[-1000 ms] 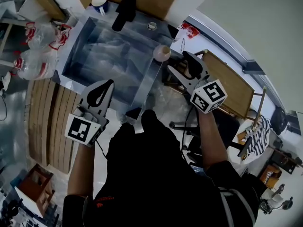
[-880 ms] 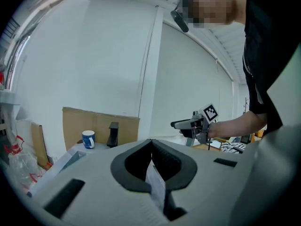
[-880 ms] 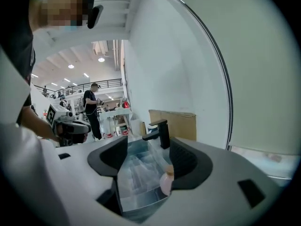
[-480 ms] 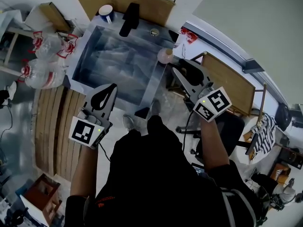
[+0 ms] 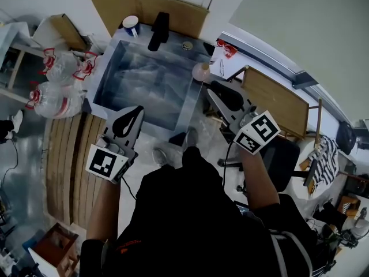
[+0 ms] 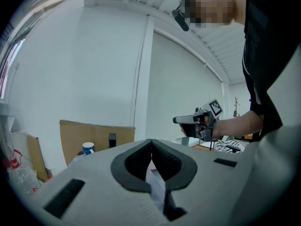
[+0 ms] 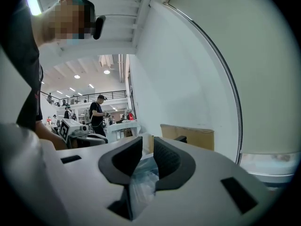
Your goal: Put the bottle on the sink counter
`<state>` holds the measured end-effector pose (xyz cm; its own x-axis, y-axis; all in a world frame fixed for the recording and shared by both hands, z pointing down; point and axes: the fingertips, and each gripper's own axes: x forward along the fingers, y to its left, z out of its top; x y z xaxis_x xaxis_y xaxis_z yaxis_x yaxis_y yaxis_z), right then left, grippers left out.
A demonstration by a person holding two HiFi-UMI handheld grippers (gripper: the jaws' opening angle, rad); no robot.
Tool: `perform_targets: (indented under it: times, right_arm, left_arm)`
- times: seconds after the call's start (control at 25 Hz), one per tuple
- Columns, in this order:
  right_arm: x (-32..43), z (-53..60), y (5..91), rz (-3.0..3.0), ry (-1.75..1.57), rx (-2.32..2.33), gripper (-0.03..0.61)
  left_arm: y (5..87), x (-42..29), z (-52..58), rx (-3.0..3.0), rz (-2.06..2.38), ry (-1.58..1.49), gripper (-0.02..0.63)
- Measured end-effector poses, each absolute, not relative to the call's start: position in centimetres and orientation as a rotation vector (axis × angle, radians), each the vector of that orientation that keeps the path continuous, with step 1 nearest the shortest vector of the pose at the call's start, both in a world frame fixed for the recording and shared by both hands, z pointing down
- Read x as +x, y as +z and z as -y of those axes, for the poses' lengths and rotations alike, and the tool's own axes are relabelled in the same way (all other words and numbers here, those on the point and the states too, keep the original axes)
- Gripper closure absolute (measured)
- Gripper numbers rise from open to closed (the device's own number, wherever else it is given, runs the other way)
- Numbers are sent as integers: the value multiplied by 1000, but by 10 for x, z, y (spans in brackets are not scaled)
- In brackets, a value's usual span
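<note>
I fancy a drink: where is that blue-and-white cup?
In the head view, the cup stands beyond the sink's far left corner, just left of the black tap and in front of the leaning cardboard sheet.

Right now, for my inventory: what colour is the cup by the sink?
Blue and white cup; left gripper view.

a tall cardboard sheet (image 5: 144,4) leans on the wall. just below its left end stands a blue-and-white cup (image 5: 131,23). left of the sheet lies a cardboard box (image 5: 63,27). below the box are clear jugs (image 5: 55,82) with red handles, then wooden slats (image 5: 66,154). well right of the sheet are a wooden board (image 5: 277,100) and a striped cloth (image 5: 324,160).
</note>
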<state>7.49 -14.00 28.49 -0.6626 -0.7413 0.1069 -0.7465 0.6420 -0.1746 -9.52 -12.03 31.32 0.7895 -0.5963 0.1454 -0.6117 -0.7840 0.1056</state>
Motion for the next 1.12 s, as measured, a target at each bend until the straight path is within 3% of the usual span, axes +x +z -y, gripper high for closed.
perform_targets:
  times: [1.12]
  right_arm:
    - [35, 127, 298, 2835, 404, 1187, 574]
  left_arm:
    - [302, -83, 126, 2857, 950, 109, 595]
